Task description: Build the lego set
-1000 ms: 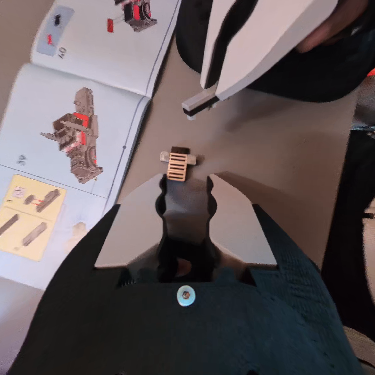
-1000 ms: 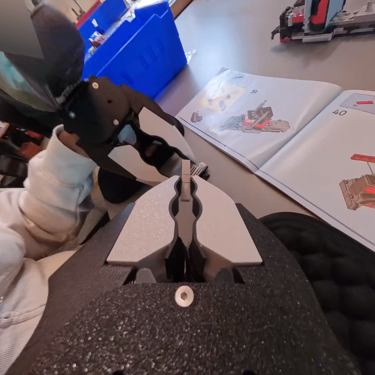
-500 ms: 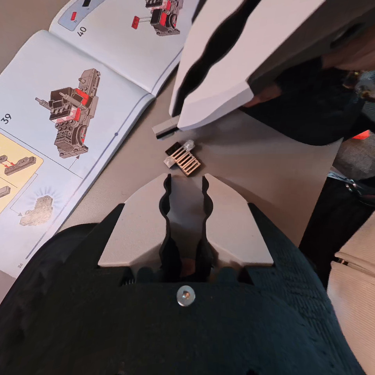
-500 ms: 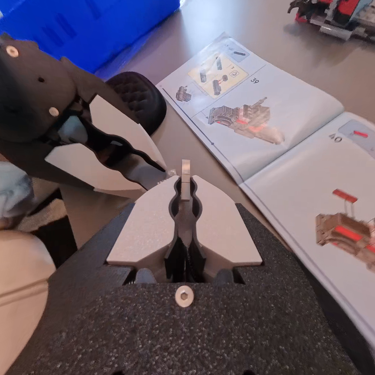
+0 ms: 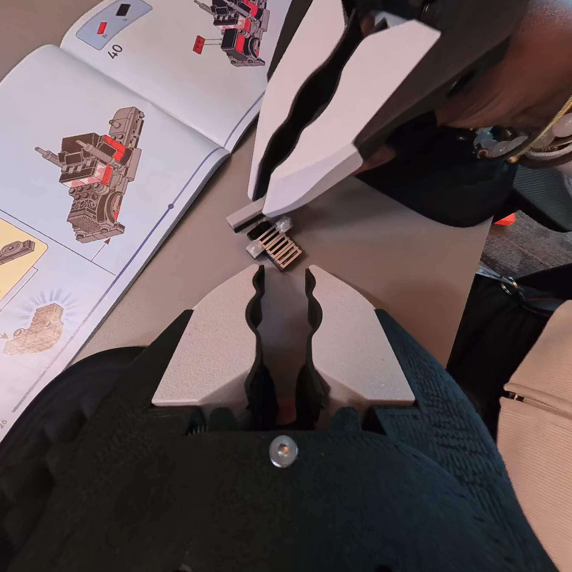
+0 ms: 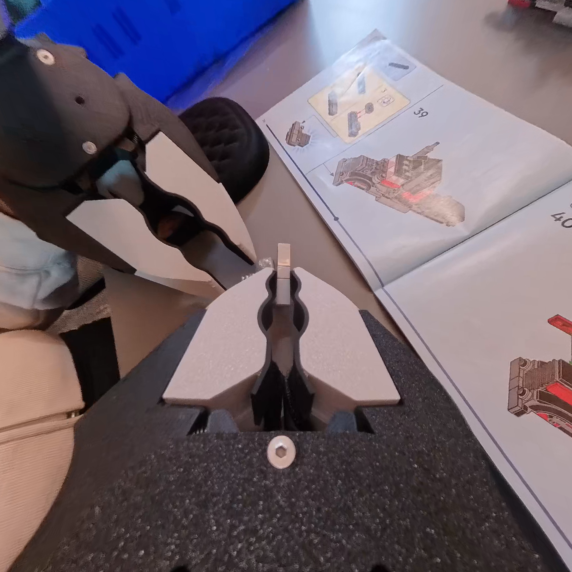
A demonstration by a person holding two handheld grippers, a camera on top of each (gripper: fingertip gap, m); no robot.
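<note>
Right gripper (image 6: 284, 272): fingers pinching a grey plate (image 6: 283, 272), which juts past the tips. Left gripper (image 5: 284, 268): fingers spread, nothing between them. Grille piece (image 5: 276, 245) lies on the worktop (image 5: 371, 263) just ahead of the left fingertips, just under the plate's end. Booklet (image 5: 108, 139) open left of the fingers. Blue bin (image 6: 148, 40) behind; contents not visible.

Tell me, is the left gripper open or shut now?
Open. The left gripper shows bare table between its fingers and holds nothing; the small grille piece lies just beyond its tips.
</note>
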